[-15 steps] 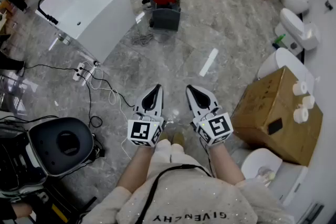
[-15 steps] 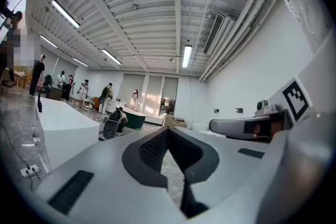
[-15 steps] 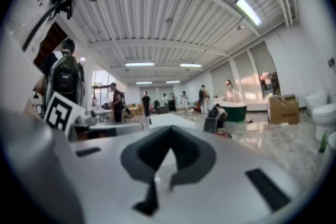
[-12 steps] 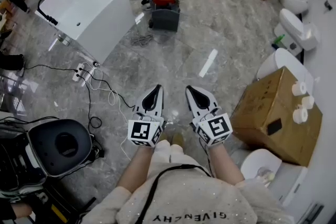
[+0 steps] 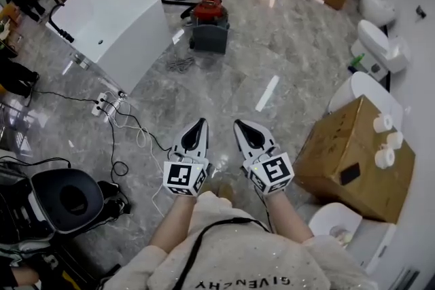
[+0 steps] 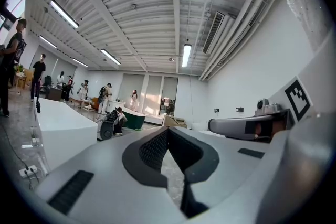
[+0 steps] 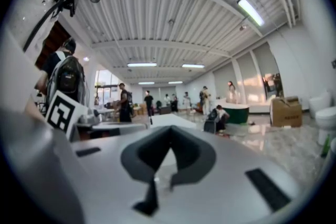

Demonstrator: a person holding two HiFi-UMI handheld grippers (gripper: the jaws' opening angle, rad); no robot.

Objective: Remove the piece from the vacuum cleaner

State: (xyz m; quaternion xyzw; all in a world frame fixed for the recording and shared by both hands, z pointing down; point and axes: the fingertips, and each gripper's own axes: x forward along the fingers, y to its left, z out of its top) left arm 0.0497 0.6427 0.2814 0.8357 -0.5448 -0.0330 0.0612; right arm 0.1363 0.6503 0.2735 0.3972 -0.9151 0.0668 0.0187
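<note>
A vacuum cleaner (image 5: 210,22) with a grey body and a red top stands on the marble floor far ahead in the head view. My left gripper (image 5: 198,126) and right gripper (image 5: 242,127) are held side by side at waist height, well short of it. Both are shut with nothing between their jaws. In the left gripper view the left gripper (image 6: 169,131) points level across the room, its jaws closed together. The right gripper (image 7: 169,144) looks the same in the right gripper view. The vacuum cleaner does not show clearly in either gripper view.
A white bathtub (image 5: 112,24) stands at the left, with a power strip (image 5: 103,104) and loose cables beside it. A cardboard box (image 5: 353,158) with paper rolls sits at the right, near white toilets (image 5: 380,44). A black round seat (image 5: 64,199) is at the lower left. People stand at the far end.
The view has shifted forward a little: the floor and the vacuum cleaner have slid down and the room's far end shows more. Both grippers keep their place side by side, still shut.
</note>
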